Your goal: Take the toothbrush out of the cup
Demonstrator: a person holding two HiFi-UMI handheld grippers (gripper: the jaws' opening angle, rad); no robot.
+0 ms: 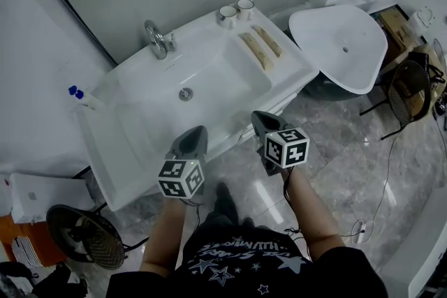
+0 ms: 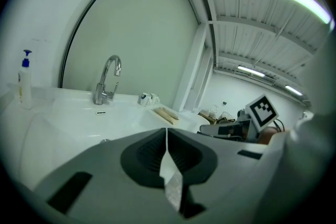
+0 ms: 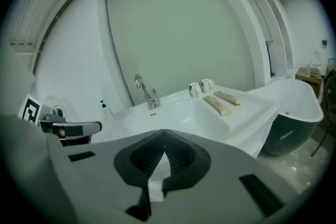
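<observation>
Two white cups (image 1: 228,12) (image 1: 245,7) stand side by side at the back right corner of the white washbasin (image 1: 140,150). They also show small and far off in the left gripper view, cups (image 2: 148,98), and in the right gripper view, cups (image 3: 200,86). No toothbrush can be made out in them. Two tan flat packets (image 1: 255,51) (image 1: 269,40) lie just in front of the cups. My left gripper (image 1: 195,135) (image 2: 167,131) hangs over the basin's front edge, shut and empty. My right gripper (image 1: 261,119) (image 3: 164,134) is beside it to the right, also shut and empty, well short of the cups.
A chrome tap (image 1: 158,40) stands at the basin's back, and a blue-topped pump bottle (image 1: 82,97) on its left ledge. A white tub (image 1: 342,45) sits to the right, with a mesh chair (image 1: 408,91) beyond. A round fan (image 1: 84,237) and cables lie on the marble floor.
</observation>
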